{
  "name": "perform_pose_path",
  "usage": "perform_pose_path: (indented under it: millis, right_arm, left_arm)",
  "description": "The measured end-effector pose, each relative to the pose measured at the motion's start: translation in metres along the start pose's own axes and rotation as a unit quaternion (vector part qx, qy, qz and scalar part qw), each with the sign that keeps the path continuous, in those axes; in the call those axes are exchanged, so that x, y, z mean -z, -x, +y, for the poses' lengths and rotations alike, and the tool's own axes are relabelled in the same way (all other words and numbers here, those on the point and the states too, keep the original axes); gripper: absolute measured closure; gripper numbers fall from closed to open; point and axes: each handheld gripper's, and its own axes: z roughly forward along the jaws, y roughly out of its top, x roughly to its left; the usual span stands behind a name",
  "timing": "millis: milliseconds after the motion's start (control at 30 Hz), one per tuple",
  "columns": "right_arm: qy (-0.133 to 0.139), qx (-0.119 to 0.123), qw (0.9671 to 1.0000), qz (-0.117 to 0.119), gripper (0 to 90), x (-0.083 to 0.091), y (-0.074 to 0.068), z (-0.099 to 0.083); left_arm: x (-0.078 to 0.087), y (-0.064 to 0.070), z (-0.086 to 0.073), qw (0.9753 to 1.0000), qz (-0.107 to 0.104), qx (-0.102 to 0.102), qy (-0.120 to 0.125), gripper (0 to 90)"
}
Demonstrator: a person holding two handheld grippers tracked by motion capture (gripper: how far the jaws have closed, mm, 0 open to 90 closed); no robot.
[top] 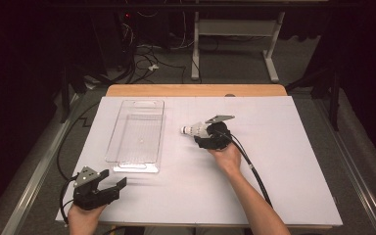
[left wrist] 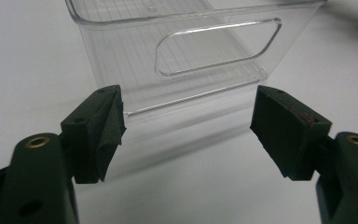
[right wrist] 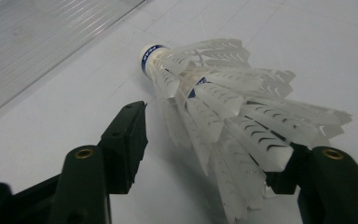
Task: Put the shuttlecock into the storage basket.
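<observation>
Left tool: near the surface's front-left corner, jaws spread, nothing between them.
Clear ribbed plastic bin: left of centre, just beyond the left tool.
Right tool: mid-surface, jaws parted around the white feathered shuttlecock; feathers hide its right pad, so grip unclear.

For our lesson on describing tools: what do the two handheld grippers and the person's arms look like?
Both the left gripper and the right gripper are black, each with two blocky jaws, brass-coloured rivets and a grey three-cornered plate on top. A black cable trails from each. The forearms are bare, with no sleeves or gloves in sight.
</observation>
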Motion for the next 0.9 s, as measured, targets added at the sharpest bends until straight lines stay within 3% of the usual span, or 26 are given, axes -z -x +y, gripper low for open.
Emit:
perform_pose_path:
  millis: [267, 567, 700, 900]
  right_arm:
    - [-0.017, -0.016, 0.9997, 0.004, 60.7, -0.0036, 0.0014, 0.0022]
    - [-0.027, 0.008, 0.9996, 0.011, 85.8, -0.0043, -0.005, 0.0051]
    - [-0.033, 0.009, 0.9993, 0.015, 88.4, -0.0036, -0.0036, 0.0062]
    - [-0.039, 0.004, 0.999, 0.021, 89.2, -0.0002, -0.0025, 0.0076]
  left_arm:
    - [0.0008, -0.0001, -0.0005, 1.0, 0.001, -0.001, 0.002, 26.7]
    - [0.0001, 0.0007, -0.0001, 1.0, 0.003, -0.006, 0.001, 26.7]
    - [-0.0008, 0.0014, 0.0006, 0.9999, 0.007, -0.014, -0.004, 26.7]
    - [0.0002, 0.0007, 0.0001, 0.9999, 0.008, -0.01, 0.001, 26.7]
